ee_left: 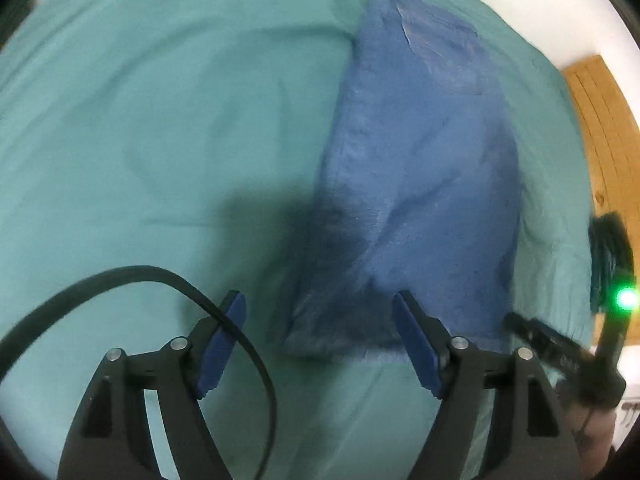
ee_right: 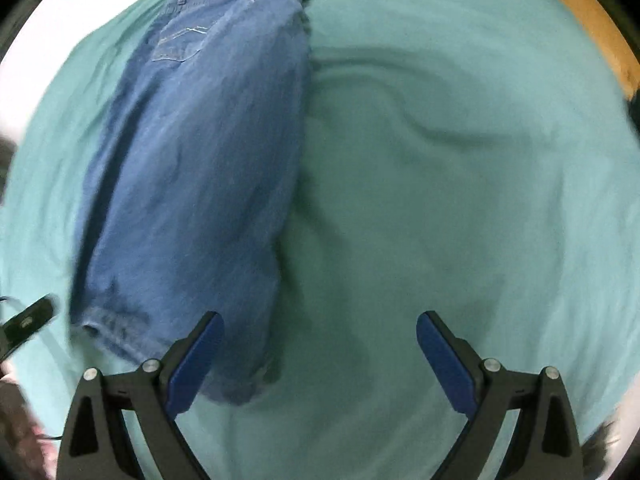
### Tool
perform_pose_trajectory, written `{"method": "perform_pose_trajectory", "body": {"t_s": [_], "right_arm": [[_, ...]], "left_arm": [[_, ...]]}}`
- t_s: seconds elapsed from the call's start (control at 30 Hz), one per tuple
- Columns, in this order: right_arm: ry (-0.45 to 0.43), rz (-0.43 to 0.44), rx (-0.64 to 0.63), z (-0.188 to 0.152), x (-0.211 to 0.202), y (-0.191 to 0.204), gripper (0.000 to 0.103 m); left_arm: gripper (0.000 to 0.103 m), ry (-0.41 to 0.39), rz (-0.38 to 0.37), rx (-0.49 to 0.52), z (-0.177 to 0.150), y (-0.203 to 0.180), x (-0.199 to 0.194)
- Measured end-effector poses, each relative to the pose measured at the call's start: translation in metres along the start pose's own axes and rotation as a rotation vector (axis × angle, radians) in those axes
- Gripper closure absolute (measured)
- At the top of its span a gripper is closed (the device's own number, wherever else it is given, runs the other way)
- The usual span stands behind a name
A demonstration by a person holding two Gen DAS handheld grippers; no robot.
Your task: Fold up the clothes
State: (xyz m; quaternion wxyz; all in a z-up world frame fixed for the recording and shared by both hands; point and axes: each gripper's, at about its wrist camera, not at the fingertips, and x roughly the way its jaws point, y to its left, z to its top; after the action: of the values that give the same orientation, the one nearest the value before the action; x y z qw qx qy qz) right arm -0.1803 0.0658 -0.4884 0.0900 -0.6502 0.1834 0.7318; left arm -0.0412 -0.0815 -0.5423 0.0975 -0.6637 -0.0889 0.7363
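Here, from the left wrist view, a pair of blue jeans (ee_left: 420, 168) lies folded lengthwise into a long, narrow strip on a teal bedsheet (ee_left: 160, 120), running from the near centre away toward the far edge of the bed. The denim looks soft and slightly rumpled, with a diagonal crease across its middle and paler stitched detail near its far end; its near hem end sits in shadow just ahead of the left gripper (ee_left: 318, 304). That gripper's jaws stand wide apart and hold nothing, the right blue pad over the near corner of the jeans, the left pad over bare sheet. A black cable (ee_left: 248, 344) loops across the left finger. At the right edge a wooden panel (ee_left: 600, 128) shows, and below it the other gripper's dark body carries a green light (ee_left: 626, 299). From the right wrist view, the same jeans (ee_right: 192, 168) lie left of centre, the back pocket (ee_right: 176, 46) with pale stitching and a belt loop at the far end, the hemmed cuffs nearest the camera. The right gripper (ee_right: 320, 326) has its jaws spread wide and empty, the left pad over the cuff edge, the right pad above wrinkled sheet (ee_right: 460, 160). No containers are visible in either view.
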Motion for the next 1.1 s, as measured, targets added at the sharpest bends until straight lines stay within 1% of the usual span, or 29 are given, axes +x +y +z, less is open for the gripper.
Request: {"method": "perform_pose_trajectory", "body": {"t_s": [0.03, 0.07, 0.1, 0.13, 0.2, 0.23, 0.27, 0.33, 0.37, 0.4, 0.43, 0.47, 0.5, 0.53, 0.57, 0.6, 0.63, 0.7, 0.73, 0.77, 0.83, 0.87, 0.9, 0.93, 0.97, 1.0, 1.03, 1.1], "right_arm": [[0.015, 0.041, 0.031, -0.002, 0.005, -0.002, 0.008], [0.029, 0.086, 0.064, -0.003, 0.012, -0.003, 0.01], [0.039, 0.117, 0.086, -0.004, 0.019, -0.003, 0.023], [0.041, 0.151, 0.098, -0.005, 0.022, -0.002, 0.053], [0.039, 0.245, 0.118, -0.006, 0.026, -0.001, 0.082], [0.037, 0.291, 0.128, -0.007, 0.027, 0.0, 0.093], [0.033, 0.322, 0.125, -0.008, 0.026, 0.0, 0.093], [0.019, 0.356, 0.096, -0.009, 0.016, 0.0, 0.094], [0.014, 0.358, 0.086, -0.01, 0.011, -0.004, 0.094], [0.018, 0.332, 0.072, -0.01, 0.007, -0.008, 0.094], [0.03, 0.293, 0.051, -0.01, 0.006, -0.011, 0.095], [0.043, 0.254, 0.029, -0.009, 0.004, -0.014, 0.095], [0.053, 0.242, 0.019, -0.008, 0.003, -0.016, 0.094], [0.063, 0.281, 0.03, -0.006, 0.004, -0.02, 0.093], [0.075, 0.344, 0.052, -0.002, 0.004, -0.024, 0.091], [0.083, 0.39, 0.071, 0.001, 0.005, -0.028, 0.084], [0.09, 0.442, 0.086, 0.004, 0.007, -0.031, 0.069], [0.112, 0.591, 0.138, 0.011, 0.019, -0.037, 0.045], [0.135, 0.65, 0.166, 0.013, 0.025, -0.037, 0.045], [0.161, 0.704, 0.194, 0.014, 0.031, -0.035, 0.044], [0.197, 0.783, 0.201, 0.003, 0.045, -0.022, 0.044], [0.203, 0.798, 0.2, 0.0, 0.05, -0.016, 0.045], [0.199, 0.795, 0.201, 0.001, 0.055, -0.012, 0.049], [0.196, 0.791, 0.202, 0.002, 0.059, -0.009, 0.077], [0.199, 0.787, 0.203, 0.005, 0.061, -0.005, 0.093], [0.193, 0.786, 0.201, 0.008, 0.058, -0.004, 0.094], [0.174, 0.789, 0.198, 0.008, 0.053, -0.004, 0.095], [0.143, 0.827, 0.207, 0.003, 0.039, -0.006, 0.096]], "left_arm": [[0.026, 0.007, -0.006, -0.003, -0.002, 0.0, 0.008], [0.029, 0.009, -0.02, -0.01, -0.005, 0.003, 0.016], [0.029, 0.012, -0.035, -0.018, -0.008, 0.005, 0.023], [0.029, 0.014, -0.049, -0.025, -0.01, 0.008, 0.031], [0.061, -0.008, -0.07, 0.014, -0.023, 0.011, 0.028], [0.08, -0.016, -0.097, 0.011, -0.029, 0.015, 0.023], [0.085, -0.023, -0.129, 0.001, -0.035, 0.02, 0.018], [0.087, -0.024, -0.149, 0.024, -0.045, 0.023, 0.009], [0.087, -0.011, -0.146, 0.061, -0.049, 0.021, 0.005], [0.087, -0.001, -0.122, 0.118, -0.052, 0.016, 0.002], [0.084, 0.006, -0.093, 0.18, -0.053, 0.01, -0.001], [0.075, 0.013, -0.064, 0.241, -0.055, 0.004, -0.004], [0.071, 0.017, -0.056, 0.282, -0.056, 0.004, -0.008], [0.06, 0.02, -0.088, 0.284, -0.056, 0.007, -0.01], [0.04, 0.017, -0.163, 0.235, -0.054, 0.017, -0.012], [0.031, 0.011, -0.249, 0.171, -0.053, 0.03, -0.014], [0.028, 0.01, -0.344, 0.103, -0.051, 0.041, -0.014], [0.026, -0.015, -0.53, -0.025, -0.051, 0.063, -0.013], [0.025, -0.012, -0.556, -0.046, -0.053, 0.065, -0.01], [0.024, -0.004, -0.559, -0.051, -0.055, 0.065, -0.006], [0.024, 0.013, -0.564, -0.061, -0.061, 0.064, 0.002], [0.025, 0.021, -0.566, -0.066, -0.063, 0.064, 0.006], [0.025, 0.029, -0.569, -0.071, -0.066, 0.064, 0.01], [0.028, 0.038, -0.571, -0.076, -0.069, 0.063, 0.014], [0.057, 0.048, -0.555, -0.073, -0.067, 0.061, 0.017], [0.078, 0.068, -0.512, -0.07, -0.066, 0.061, 0.018], [0.091, 0.082, -0.483, -0.081, -0.069, 0.06, 0.018], [0.091, 0.094, -0.501, -0.117, -0.064, 0.06, 0.018]]}}
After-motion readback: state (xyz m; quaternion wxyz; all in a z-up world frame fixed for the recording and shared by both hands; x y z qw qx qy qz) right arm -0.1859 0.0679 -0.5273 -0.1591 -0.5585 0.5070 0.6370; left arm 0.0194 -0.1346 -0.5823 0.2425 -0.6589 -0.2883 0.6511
